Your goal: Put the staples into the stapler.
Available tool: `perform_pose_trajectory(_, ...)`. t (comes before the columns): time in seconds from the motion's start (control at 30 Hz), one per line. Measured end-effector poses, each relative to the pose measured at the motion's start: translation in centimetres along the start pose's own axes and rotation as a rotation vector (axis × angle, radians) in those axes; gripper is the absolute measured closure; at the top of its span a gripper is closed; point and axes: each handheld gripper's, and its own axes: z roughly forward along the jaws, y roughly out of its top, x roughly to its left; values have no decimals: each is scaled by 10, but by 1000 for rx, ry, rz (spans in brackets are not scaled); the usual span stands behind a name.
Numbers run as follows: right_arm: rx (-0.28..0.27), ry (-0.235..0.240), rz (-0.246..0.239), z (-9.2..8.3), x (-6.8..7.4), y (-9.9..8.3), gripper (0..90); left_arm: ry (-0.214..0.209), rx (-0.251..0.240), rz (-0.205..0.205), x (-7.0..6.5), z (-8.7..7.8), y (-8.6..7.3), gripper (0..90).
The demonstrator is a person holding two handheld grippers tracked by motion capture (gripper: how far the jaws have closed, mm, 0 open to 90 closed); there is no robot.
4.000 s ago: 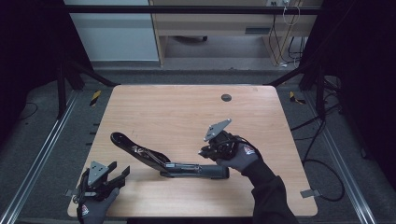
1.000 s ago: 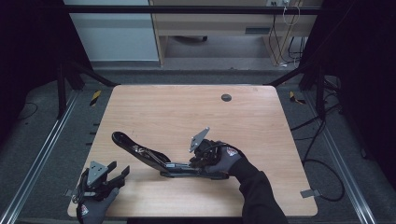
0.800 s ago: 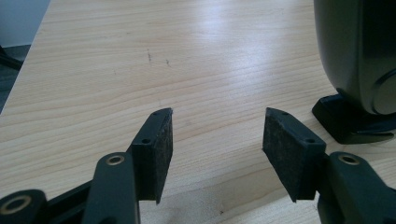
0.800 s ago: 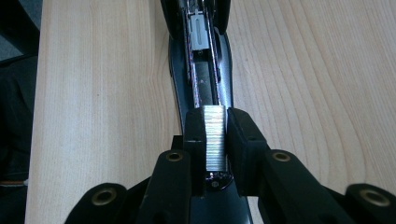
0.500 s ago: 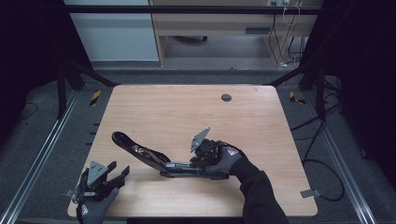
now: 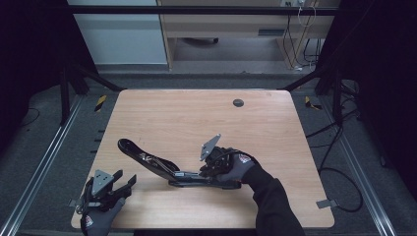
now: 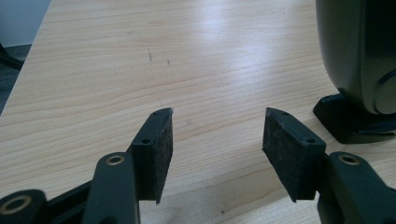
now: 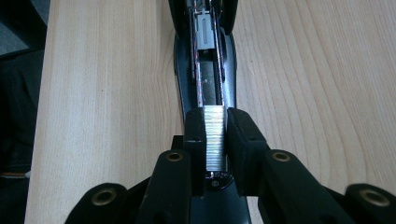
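The right gripper (image 8: 215,140) pinches a shiny silver staple strip (image 8: 215,135) above the open black stapler (image 8: 205,70). Lower it straight into the channel (no tilting). The left gripper (image 7: 217,144) waits wide open, holding nothing.

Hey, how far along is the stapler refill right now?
Done: the stapler lies opened flat on the table, its track exposed. In hand: the right gripper is shut on a strip of staples, held right over the near end of the open track. Left: seating the strip, releasing it and closing the stapler. The left gripper sits open, holding nothing.
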Motion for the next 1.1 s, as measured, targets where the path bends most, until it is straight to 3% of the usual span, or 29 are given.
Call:
perform_pose_trajectory(0.57,17,3,-10,0,-2,0,778,-1,-2,-6,0,0,0,424)
perform_pose_trajectory(0.9,-23,-37,30,-8,0,-2,745,-2,-1,1,-1,0,0,424)
perform_pose_trajectory(1.1,-20,-30,43,-5,2,-3,733,-4,0,3,-1,0,0,425)
